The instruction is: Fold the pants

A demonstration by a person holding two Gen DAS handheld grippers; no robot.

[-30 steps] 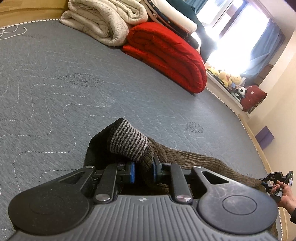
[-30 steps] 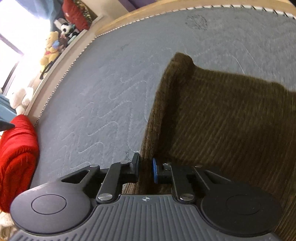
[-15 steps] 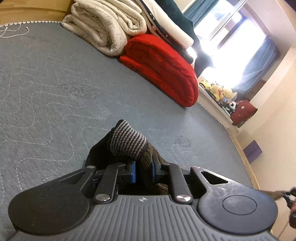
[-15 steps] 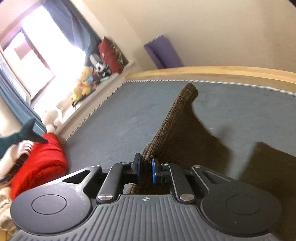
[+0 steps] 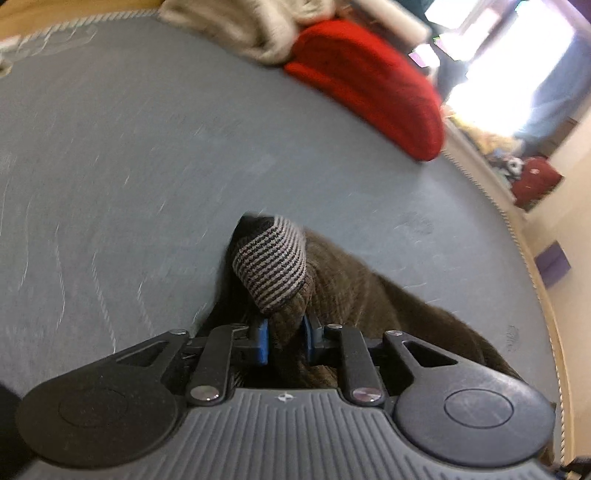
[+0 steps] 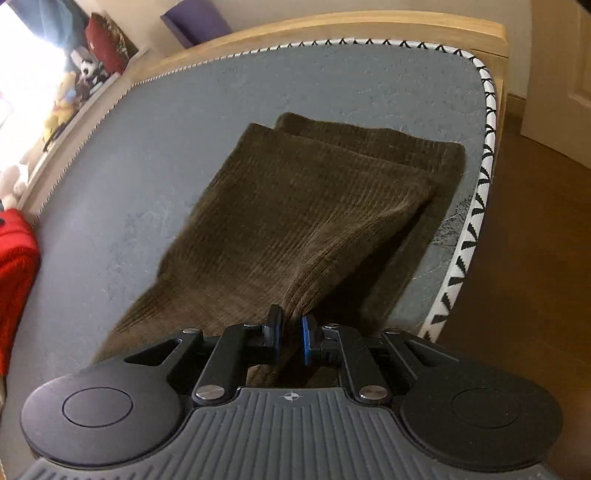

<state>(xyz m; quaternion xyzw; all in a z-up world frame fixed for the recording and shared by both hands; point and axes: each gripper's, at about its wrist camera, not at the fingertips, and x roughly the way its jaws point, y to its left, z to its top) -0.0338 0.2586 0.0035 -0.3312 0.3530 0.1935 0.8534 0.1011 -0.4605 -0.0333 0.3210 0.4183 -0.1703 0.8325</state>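
Note:
Brown corduroy pants (image 5: pixel 369 295) with a grey-and-black striped waistband (image 5: pixel 273 258) lie on the grey mattress (image 5: pixel 147 147). My left gripper (image 5: pixel 285 339) pinches the bunched waist end, and its jaws are opening slightly with the fabric still pressed between the blue pads. In the right wrist view the two pant legs (image 6: pixel 314 203) lie stacked, stretching toward the mattress corner. My right gripper (image 6: pixel 290 339) is shut on a ridge of that brown cloth, lifted a little off the mattress (image 6: pixel 166 147).
Folded red (image 5: pixel 369 81) and beige blankets (image 5: pixel 258 29) are piled at the far side. The mattress edge (image 6: pixel 476 221) and wooden floor (image 6: pixel 535 258) run close on the right of the legs. Plush toys (image 6: pixel 62 107) sit on a ledge by the window.
My right gripper has swung across with the cloth, and both pant legs now show laid out near the mattress corner. The left gripper shifted slightly, still gripping the waist.

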